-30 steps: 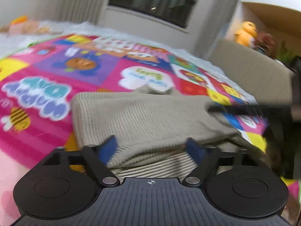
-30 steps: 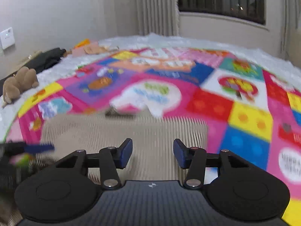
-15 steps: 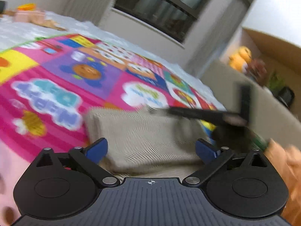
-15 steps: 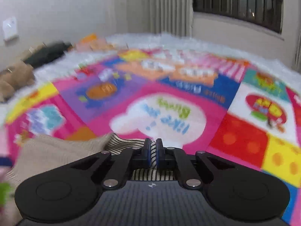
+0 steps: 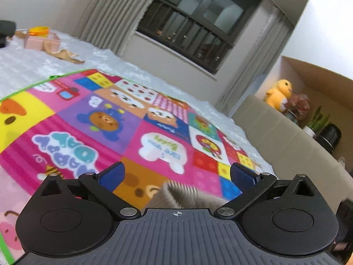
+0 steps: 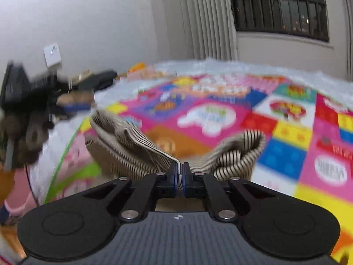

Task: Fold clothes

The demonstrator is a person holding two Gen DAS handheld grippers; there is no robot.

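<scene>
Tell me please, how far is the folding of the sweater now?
Partly done: the sweater already lies in layers on the play mat. In hand: the right claw is shut on its striped edge, lifting it. The left claw is open and holds nothing. Left: lay this fold down and smooth it.

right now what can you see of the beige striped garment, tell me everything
The beige striped garment looks like a ribbed knit, tan outside with a cream, dark-striped inner face showing where it curls open on its right side. It is bunched and partly folded, lifted off the colourful play mat, with its edge clamped between the shut fingers of the right gripper. In the left wrist view only a corner of it shows, between the wide-open fingers of the left gripper, which does not grip it.
</scene>
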